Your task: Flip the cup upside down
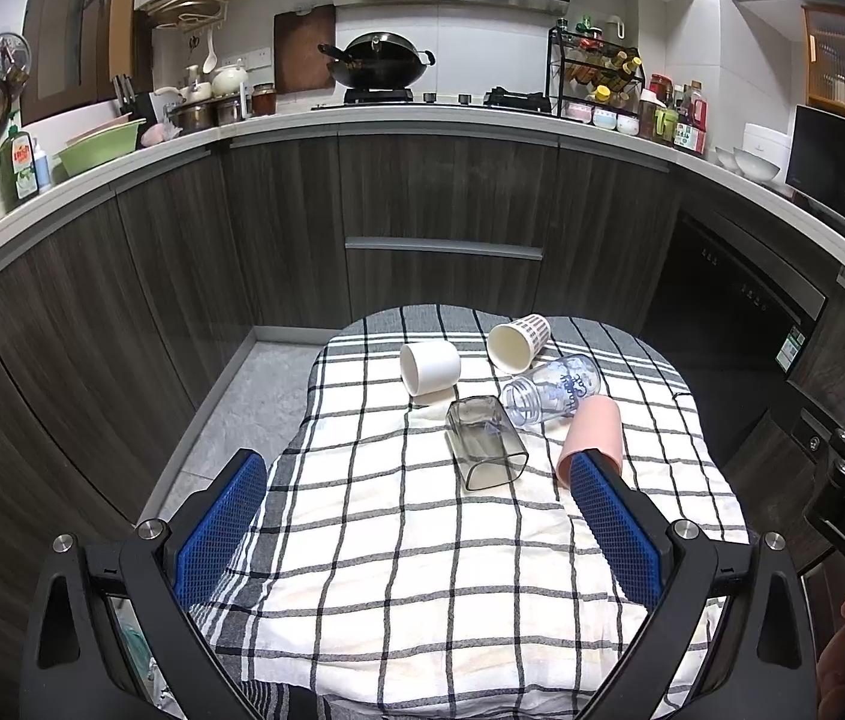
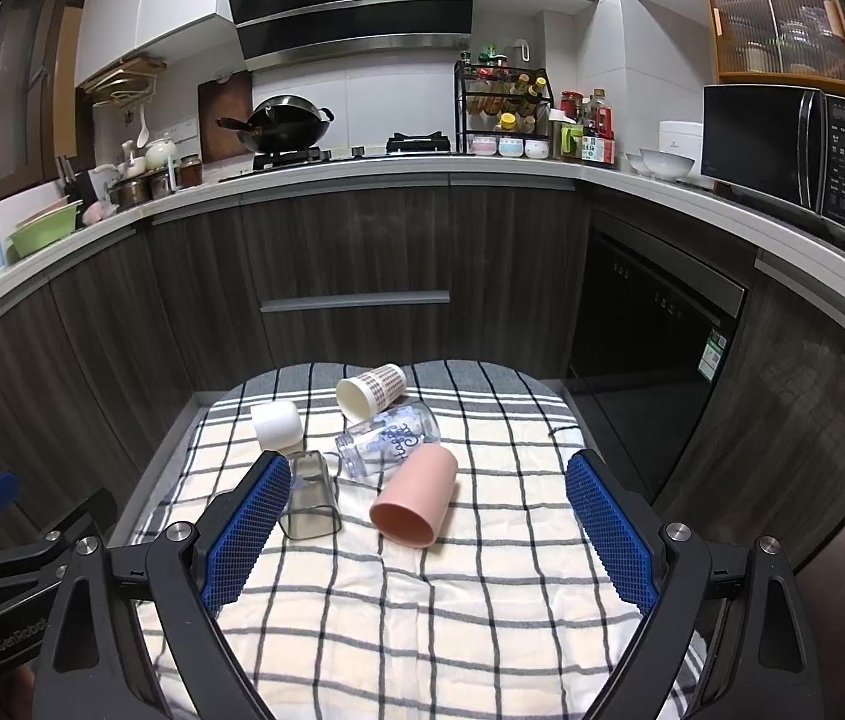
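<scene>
Several cups lie on their sides on a checked cloth (image 1: 398, 570) (image 2: 422, 612): a white cup (image 1: 429, 367) (image 2: 276, 423), a patterned paper cup (image 1: 518, 341) (image 2: 371, 390), a clear printed glass (image 1: 551, 390) (image 2: 389, 439), a smoky square glass (image 1: 487, 450) (image 2: 309, 507) and a pink cup (image 1: 593, 435) (image 2: 416, 503). My left gripper (image 1: 419, 474) is open and empty, short of the cups. My right gripper (image 2: 428, 474) is open and empty; the pink cup lies between its fingertips, further out.
The cloth covers a small table with floor (image 1: 230, 414) to its left. Dark cabinets (image 1: 440, 210) and a dishwasher (image 2: 656, 324) stand behind. The counter holds a wok (image 1: 383, 63), a spice rack (image 2: 503, 102) and a microwave (image 2: 782, 150).
</scene>
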Motion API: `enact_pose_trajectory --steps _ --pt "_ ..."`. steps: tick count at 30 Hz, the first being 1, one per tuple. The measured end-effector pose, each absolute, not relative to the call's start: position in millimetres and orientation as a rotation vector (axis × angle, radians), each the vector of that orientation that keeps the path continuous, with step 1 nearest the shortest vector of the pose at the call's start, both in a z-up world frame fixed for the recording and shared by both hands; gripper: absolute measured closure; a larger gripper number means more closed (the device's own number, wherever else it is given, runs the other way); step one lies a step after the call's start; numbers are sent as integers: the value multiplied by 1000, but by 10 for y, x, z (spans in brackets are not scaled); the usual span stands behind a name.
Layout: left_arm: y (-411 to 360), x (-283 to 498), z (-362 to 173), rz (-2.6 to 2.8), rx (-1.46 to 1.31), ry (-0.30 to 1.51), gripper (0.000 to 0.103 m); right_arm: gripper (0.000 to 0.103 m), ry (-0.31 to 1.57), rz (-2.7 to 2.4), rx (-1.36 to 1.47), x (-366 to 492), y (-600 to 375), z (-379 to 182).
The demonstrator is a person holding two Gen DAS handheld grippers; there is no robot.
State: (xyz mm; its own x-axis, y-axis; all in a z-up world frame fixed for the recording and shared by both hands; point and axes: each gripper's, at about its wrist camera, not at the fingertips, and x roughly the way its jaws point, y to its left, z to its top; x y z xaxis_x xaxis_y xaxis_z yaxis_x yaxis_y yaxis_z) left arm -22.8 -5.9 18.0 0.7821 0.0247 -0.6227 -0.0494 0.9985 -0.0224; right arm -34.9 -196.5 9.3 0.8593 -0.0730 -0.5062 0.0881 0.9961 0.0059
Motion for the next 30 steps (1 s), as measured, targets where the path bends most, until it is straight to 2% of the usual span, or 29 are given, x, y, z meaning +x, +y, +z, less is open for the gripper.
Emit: enact_pose_trajectory --steps 18,30 --pt "-50 -205 135 37 -38 690 0 10 535 -84 31 -363 -1983 86" --pt "-124 98 83 16 -1 698 0 10 597 -90 73 -89 -2054 -21"
